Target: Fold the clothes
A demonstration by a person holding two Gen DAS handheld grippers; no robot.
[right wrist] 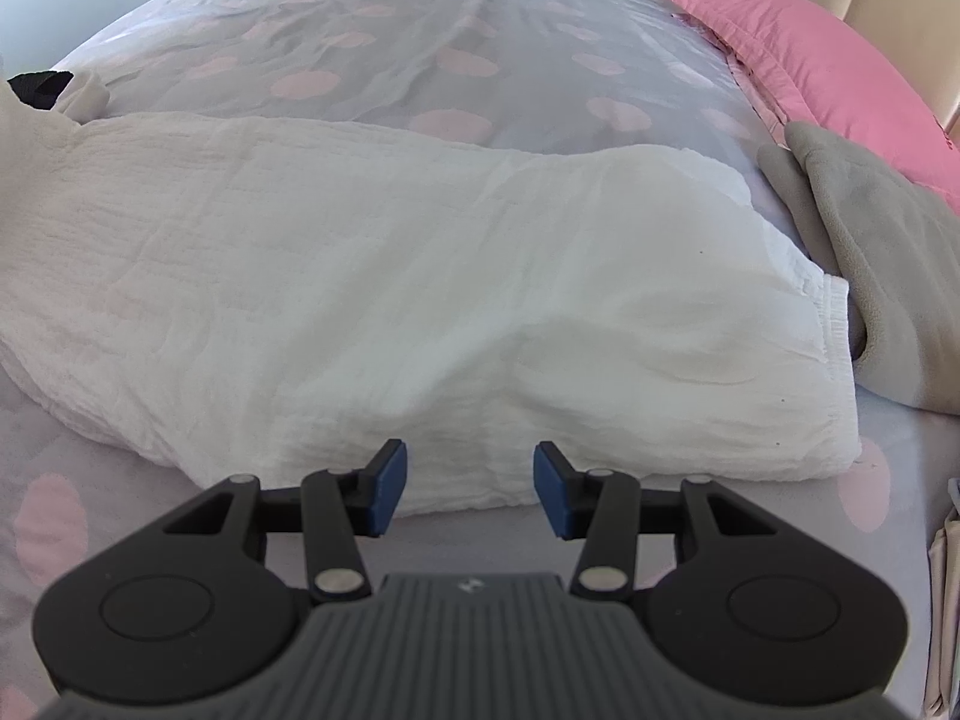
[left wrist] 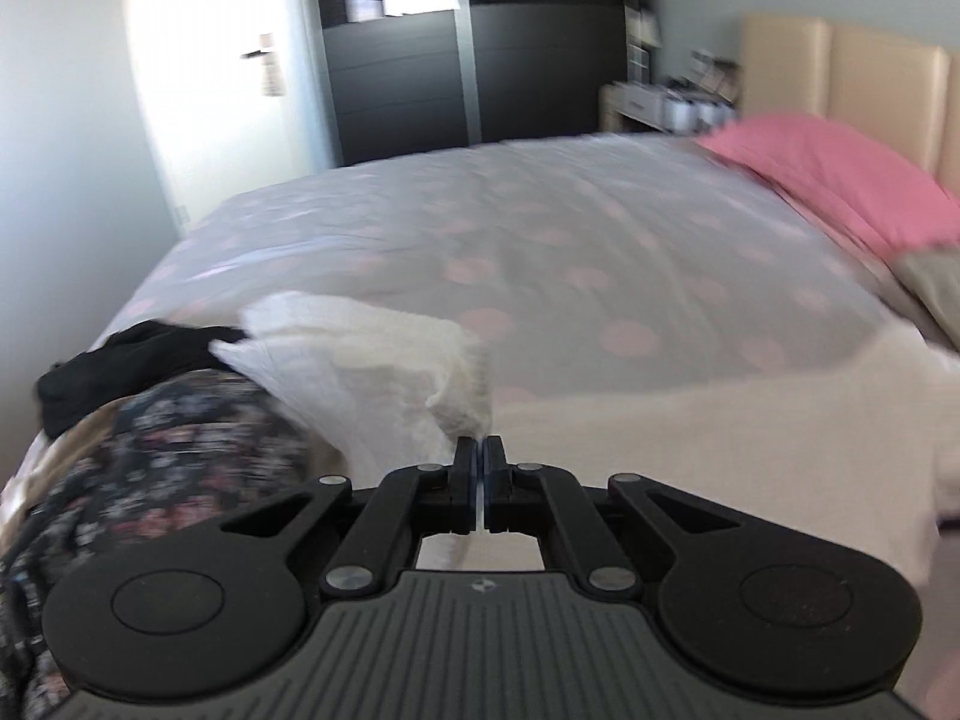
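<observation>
A white crinkled garment (right wrist: 372,276) lies spread across the near part of the bed, its elastic waistband at the right. In the left wrist view my left gripper (left wrist: 478,450) is shut on an end of this white garment (left wrist: 372,360), which rises bunched and lifted in front of the fingertips. The rest of the white cloth (left wrist: 720,438) lies flat to the right. My right gripper (right wrist: 470,489) is open just above the garment's near edge, with nothing between its blue pads (right wrist: 387,489).
The bed has a grey cover with pink dots (right wrist: 420,48). A pink pillow (right wrist: 810,54) lies at the head, a grey fleece (right wrist: 870,252) at the right. A dark floral garment (left wrist: 168,456) and a black one (left wrist: 120,366) are piled at the left. Wardrobe (left wrist: 420,60) stands beyond.
</observation>
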